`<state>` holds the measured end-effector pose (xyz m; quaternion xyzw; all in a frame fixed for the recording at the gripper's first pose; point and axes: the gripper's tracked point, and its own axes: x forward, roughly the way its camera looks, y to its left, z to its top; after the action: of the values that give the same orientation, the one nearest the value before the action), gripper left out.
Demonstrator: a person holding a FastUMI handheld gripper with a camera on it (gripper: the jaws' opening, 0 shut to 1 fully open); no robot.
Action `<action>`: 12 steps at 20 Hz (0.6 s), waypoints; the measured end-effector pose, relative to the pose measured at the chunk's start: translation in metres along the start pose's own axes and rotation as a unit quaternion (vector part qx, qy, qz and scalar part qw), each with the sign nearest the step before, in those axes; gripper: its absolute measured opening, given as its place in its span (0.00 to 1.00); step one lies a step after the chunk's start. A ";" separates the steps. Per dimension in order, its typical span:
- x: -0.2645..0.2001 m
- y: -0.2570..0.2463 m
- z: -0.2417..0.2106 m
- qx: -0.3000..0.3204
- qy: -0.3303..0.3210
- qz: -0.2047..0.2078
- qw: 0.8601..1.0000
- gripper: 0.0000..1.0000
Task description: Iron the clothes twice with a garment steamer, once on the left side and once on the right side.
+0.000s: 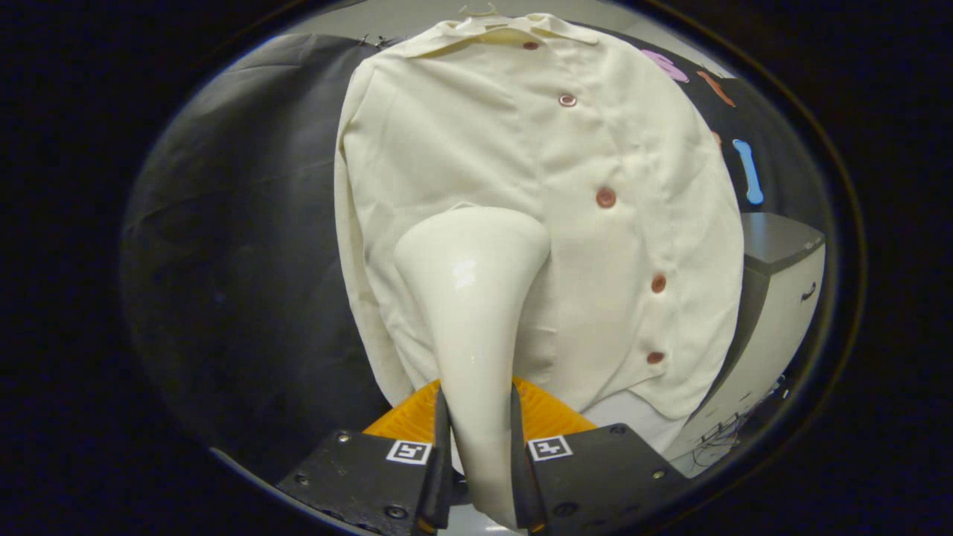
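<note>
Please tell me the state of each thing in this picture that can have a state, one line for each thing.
gripper: shut on the garment steamer, both fingers pressing its handle.
garment steamer: held upright, its wide head against the lower front of the shirt.
shirt: hanging, buttoned closed, collar folded down, cloth lightly creased.
white cabinet: standing beside the shirt, closed.

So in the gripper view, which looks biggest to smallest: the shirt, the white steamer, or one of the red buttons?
1. Shirt.
2. Steamer, clamped between the gripper fingers; being nearest the camera may flatter its size.
3. Red button, by far the smallest.
</note>
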<state>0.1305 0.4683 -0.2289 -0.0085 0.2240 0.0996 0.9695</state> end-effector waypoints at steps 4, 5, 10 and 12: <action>0.013 -0.008 -0.045 -0.003 0.056 -0.026 0.998 0.33; 0.017 -0.011 -0.056 -0.008 0.065 -0.026 0.997 0.33; 0.026 -0.018 -0.101 -0.023 0.115 -0.031 0.993 0.33; 0.030 -0.020 -0.112 -0.029 0.121 -0.029 0.992 0.33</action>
<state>0.1118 0.4479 -0.3433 -0.0552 0.3361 0.0758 0.9372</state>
